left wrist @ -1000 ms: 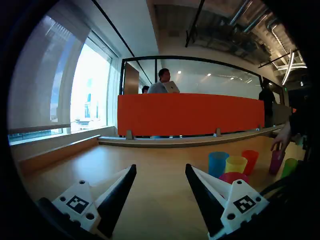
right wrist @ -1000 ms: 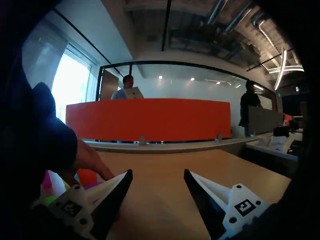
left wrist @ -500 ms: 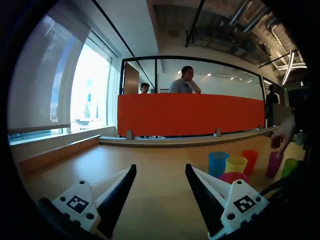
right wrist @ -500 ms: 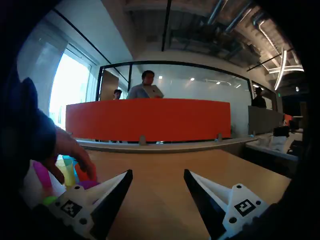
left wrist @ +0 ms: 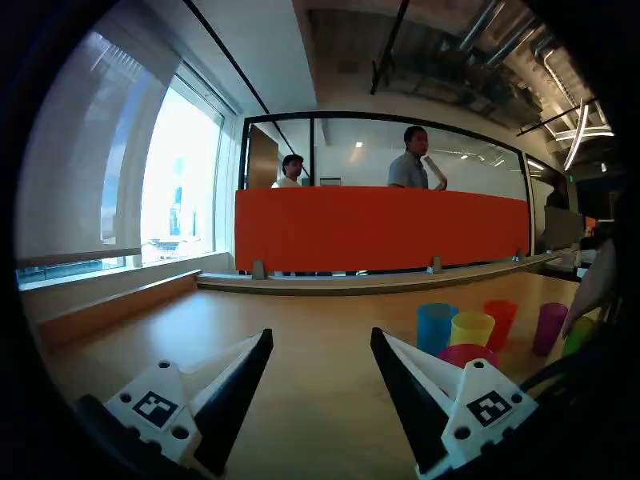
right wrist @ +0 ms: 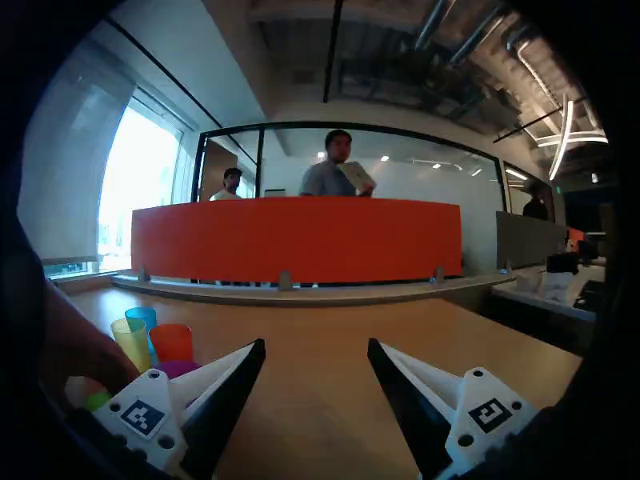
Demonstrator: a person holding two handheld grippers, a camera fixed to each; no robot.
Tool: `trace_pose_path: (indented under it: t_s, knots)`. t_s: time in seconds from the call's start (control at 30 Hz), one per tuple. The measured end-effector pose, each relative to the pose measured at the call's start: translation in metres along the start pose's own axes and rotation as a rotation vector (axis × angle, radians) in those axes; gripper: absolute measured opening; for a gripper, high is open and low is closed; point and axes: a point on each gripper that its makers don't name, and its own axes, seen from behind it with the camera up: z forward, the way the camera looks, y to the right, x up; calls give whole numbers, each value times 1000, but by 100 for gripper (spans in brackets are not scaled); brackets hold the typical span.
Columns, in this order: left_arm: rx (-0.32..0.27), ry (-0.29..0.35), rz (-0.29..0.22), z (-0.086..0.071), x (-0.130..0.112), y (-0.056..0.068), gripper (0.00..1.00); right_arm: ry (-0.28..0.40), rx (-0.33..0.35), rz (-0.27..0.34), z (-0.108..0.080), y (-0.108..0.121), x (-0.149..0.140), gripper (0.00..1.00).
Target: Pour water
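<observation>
In the left gripper view, a bright window (left wrist: 180, 188) stood at the far left, with the wooden counter (left wrist: 160, 320) running from it across the scene. An orange divider (left wrist: 376, 228) closed off the far edge of the counter, and two people (left wrist: 412, 160) stood behind it. The left gripper (left wrist: 320, 332) hovered low over the near part of the counter, its jaws spread wide with nothing between them.

To the right of it was a cluster of cups, all upright. A pink cup (left wrist: 468, 354) stood nearest, partly hidden by the right-hand jaw. Just beyond it stood a blue cup (left wrist: 436, 326), a yellow cup (left wrist: 472, 328) and an orange cup (left wrist: 501, 320) close together. Farther right, a little apart, stood a purple cup (left wrist: 549, 326) and then a green cup (left wrist: 578, 336). A hand (left wrist: 596, 288) hung above the green cup at the right edge; whether it touched the cup could not be told.

In the right gripper view, the hand (right wrist: 80, 356) lay at the near left. The yellow cup (right wrist: 130, 340), blue cup (right wrist: 144, 318) and orange cup (right wrist: 172, 342) stood just right of it. The right gripper (right wrist: 316, 342) hovered over bare counter (right wrist: 320, 320), its jaws likewise wide and empty.
</observation>
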Motion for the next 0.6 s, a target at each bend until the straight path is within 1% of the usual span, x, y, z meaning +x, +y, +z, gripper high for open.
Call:
trace_pose_path:
  t_s: [0.6]
  knots:
    - [0, 0, 0, 2, 0, 0, 90, 0, 0, -1, 0, -1, -1, 99]
